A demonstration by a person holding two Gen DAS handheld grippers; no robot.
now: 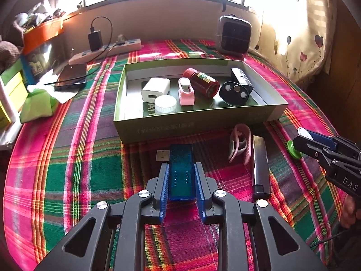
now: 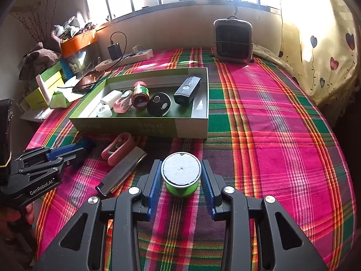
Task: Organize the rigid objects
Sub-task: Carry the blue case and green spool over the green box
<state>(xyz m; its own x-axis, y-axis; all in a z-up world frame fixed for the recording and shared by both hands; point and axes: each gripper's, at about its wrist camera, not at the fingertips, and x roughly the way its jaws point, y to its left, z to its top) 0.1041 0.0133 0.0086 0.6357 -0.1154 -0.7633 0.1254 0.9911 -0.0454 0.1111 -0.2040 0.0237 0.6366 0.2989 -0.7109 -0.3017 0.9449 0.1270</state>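
two items bracketed before the box

the blue usb stick [image 1: 181, 171], long axis toward 12 o'clock, is bracketed by the left claw [image 1: 181, 169]; the green spool [image 2: 181, 174] sits between the right claw's [image 2: 181, 169] fingers; contact cannot be told.

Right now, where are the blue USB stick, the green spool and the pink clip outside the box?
blue USB stick [image 1: 180, 171]: left wrist view, translucent body.
green spool [image 2: 181, 172]: right wrist view, white top face.
pink clip [image 1: 247, 144]: left wrist view, right arm.
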